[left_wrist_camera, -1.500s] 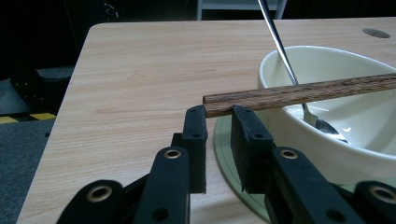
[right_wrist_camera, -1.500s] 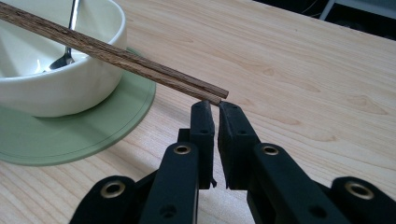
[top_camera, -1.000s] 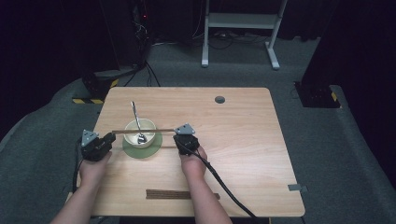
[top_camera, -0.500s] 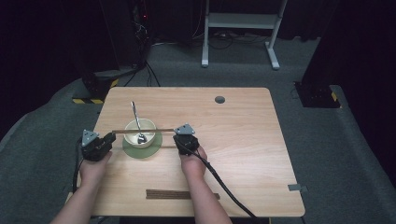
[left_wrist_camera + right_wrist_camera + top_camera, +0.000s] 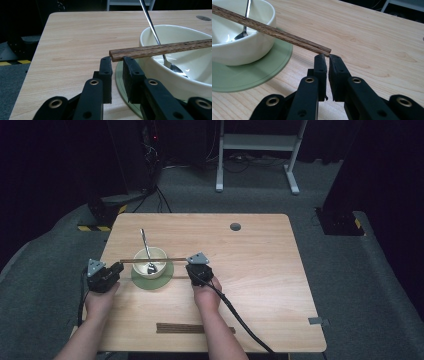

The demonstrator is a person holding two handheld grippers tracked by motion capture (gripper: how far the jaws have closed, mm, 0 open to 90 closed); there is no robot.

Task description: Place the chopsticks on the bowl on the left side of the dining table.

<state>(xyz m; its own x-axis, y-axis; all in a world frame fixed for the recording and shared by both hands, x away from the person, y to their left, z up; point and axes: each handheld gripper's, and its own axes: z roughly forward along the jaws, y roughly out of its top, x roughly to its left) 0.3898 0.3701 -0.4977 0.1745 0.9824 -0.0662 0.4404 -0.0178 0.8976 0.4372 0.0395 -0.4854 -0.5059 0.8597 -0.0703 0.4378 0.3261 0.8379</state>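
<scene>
A cream bowl [image 5: 159,255] stands on a green saucer [image 5: 152,283] at the table's left, with a metal spoon [image 5: 144,240] leaning in it. A pair of brown chopsticks [image 5: 175,259] lies across the bowl's rim. My left gripper [image 5: 119,266] points at their left end; in the left gripper view the chopsticks [image 5: 160,48] end just over the tips of that gripper [image 5: 117,61], whose jaws stand a narrow gap apart with nothing between them. My right gripper [image 5: 192,263] is at the other end, shut [image 5: 327,57], and the chopsticks [image 5: 287,35] end right at its tips, not gripped.
Another pair of brown sticks [image 5: 195,327] lies near the table's front edge, between the person's forearms. A round cable hole [image 5: 235,226] is in the wooden table [image 5: 260,270] at the back. A black cable [image 5: 240,320] trails from the right gripper.
</scene>
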